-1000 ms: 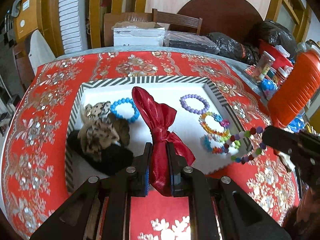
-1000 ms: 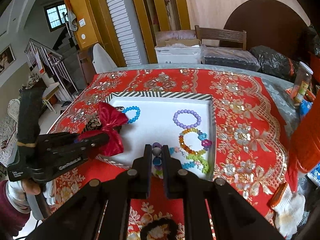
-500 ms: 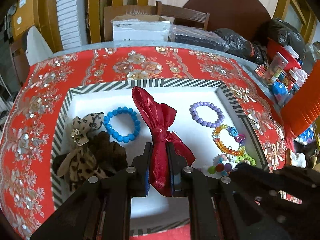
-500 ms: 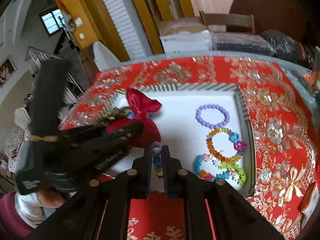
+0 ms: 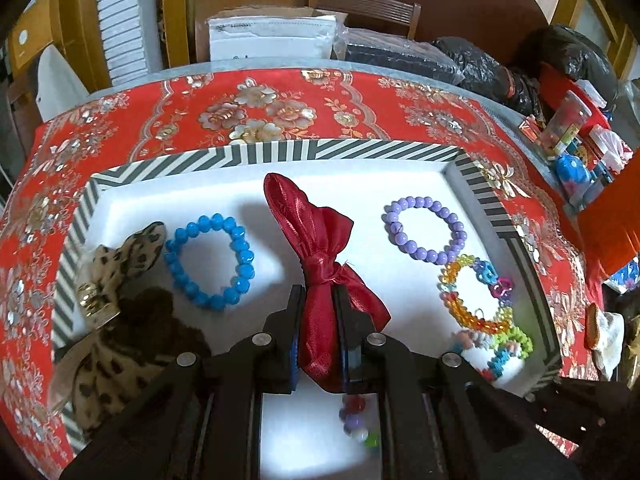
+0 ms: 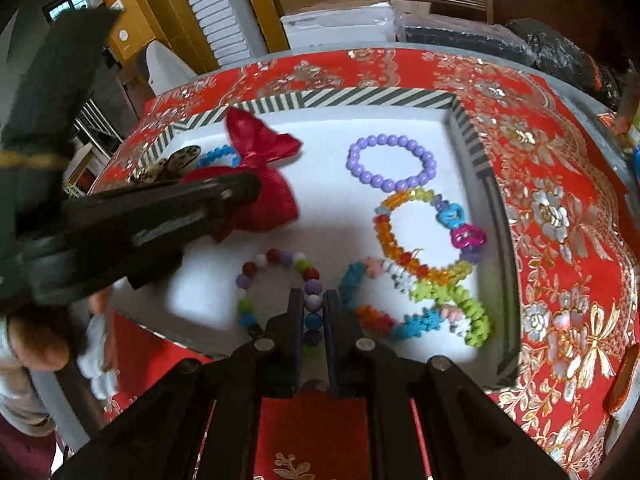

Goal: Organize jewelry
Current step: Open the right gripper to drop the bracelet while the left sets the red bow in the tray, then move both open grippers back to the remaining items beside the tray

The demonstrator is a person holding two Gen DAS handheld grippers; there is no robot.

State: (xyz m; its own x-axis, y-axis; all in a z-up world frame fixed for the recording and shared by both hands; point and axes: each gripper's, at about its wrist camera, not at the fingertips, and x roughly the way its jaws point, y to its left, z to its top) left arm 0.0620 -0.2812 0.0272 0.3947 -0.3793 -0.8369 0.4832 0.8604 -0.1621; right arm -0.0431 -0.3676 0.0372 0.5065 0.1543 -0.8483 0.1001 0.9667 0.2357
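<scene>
Both tilted-down tools have sunk over the tray (image 5: 256, 154): left tool (image 5: 316, 320) pinching red bow (image 5: 316, 240), right tool (image 6: 313, 312) pinching beaded bracelet (image 6: 280, 280).

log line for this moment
left hand-held gripper: shut on red bow | right hand-held gripper: shut on bead bracelet | both over tray

— Looks like a home, a lived-in dining room.

— Judging by what?

— Round table (image 5: 132, 120) under a red floral tablecloth (image 5: 260, 108), wooden chair (image 5: 360, 4) pushed against it, cardboard box (image 5: 272, 36) and black bags (image 5: 480, 64) piled behind.

— Anything more?

— Staircase railing (image 6: 96, 120) and a small window (image 6: 64, 4) off to the left, yellow wooden door frames (image 6: 256, 0).
</scene>
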